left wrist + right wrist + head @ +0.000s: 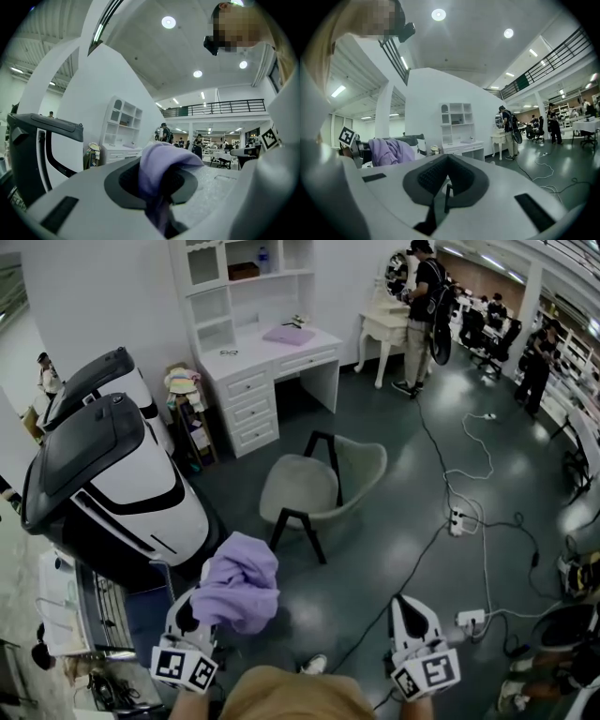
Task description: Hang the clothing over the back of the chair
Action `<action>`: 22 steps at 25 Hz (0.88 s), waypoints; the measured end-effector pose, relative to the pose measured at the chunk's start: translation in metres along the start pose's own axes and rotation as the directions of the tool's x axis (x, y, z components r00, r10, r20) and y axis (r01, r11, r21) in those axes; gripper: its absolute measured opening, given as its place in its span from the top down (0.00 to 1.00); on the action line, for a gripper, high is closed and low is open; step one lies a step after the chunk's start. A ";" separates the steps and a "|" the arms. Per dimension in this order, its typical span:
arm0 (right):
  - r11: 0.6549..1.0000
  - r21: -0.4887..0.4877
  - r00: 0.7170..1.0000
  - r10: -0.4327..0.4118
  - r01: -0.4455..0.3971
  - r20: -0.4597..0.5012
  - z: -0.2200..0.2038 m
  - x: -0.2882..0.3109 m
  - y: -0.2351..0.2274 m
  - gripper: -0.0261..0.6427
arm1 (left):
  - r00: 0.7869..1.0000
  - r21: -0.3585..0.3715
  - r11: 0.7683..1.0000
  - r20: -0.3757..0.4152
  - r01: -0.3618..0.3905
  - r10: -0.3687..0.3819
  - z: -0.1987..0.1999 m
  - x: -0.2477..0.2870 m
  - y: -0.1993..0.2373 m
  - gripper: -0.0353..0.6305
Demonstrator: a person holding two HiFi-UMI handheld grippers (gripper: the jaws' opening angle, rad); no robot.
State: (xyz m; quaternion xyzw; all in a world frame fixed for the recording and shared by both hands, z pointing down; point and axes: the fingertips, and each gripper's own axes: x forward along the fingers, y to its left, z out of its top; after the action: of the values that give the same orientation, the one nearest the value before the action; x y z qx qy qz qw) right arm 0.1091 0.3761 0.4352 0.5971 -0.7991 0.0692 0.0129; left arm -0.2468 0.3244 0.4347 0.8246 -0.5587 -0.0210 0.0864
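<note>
Head view showed you standing well apart from the chair (314,488), which sat ahead of you on the open floor, so the whole carry and drape were left to do. Your left gripper (197,610) had its jaws pinched narrow on the lilac clothing (239,582), which bulged in a bunch over the tips and hung to the near side. Your right gripper (410,610) had its jaws drawn together on nothing. The main risk, as I judged it, was that single pinch. With so much fabric bunched outside the grip, a quick swing could have pulled it free, or the lump could have landed on one side of the rounded back and slid off. The cables (478,521) trailing across the floor to the right of the chair could have caught your foot if you had circled that way. From so steep an angle I could only guess that the chair's back was its far right side. Left gripper view showed what the head view could not: the cloth (161,161) passing down between the dark pads, truly clamped rather than draped on top. Right gripper view confirmed the empty closed jaws and showed the garment (389,152) from the side, at far left. Only the head view showed the chair.
</note>
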 end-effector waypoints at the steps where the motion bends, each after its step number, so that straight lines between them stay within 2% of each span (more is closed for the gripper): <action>1: 1.000 0.009 1.000 0.001 -0.001 -0.006 -0.004 0.001 -0.003 0.96 | 1.000 -0.003 1.000 -0.006 -0.005 0.005 -0.004 0.001 -0.001 0.87; 6: 1.000 0.016 1.000 0.015 -0.015 -0.021 -0.009 0.014 -0.012 0.96 | 1.000 -0.010 1.000 -0.024 -0.015 0.015 -0.012 0.013 -0.004 0.87; 11: 1.000 0.003 0.999 0.029 -0.029 -0.045 -0.008 0.050 -0.021 0.96 | 0.999 -0.035 0.999 -0.051 0.000 -0.002 -0.025 0.056 0.001 0.87; 17: 1.000 -0.002 0.997 -0.008 0.008 -0.079 -0.010 0.120 -0.040 0.96 | 0.996 -0.071 0.996 -0.066 0.055 -0.060 -0.036 0.144 0.023 0.87; 22: 0.999 -0.036 0.994 -0.026 0.022 -0.105 0.011 0.212 -0.051 0.96 | 0.994 -0.089 0.993 -0.074 0.077 -0.084 -0.027 0.235 0.069 0.87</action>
State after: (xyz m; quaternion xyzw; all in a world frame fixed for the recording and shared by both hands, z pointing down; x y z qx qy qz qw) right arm 0.0978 0.1584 0.4508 0.6018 -0.7912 0.0863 0.0662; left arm -0.2183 0.0859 0.4872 0.8421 -0.5199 -0.0164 0.1426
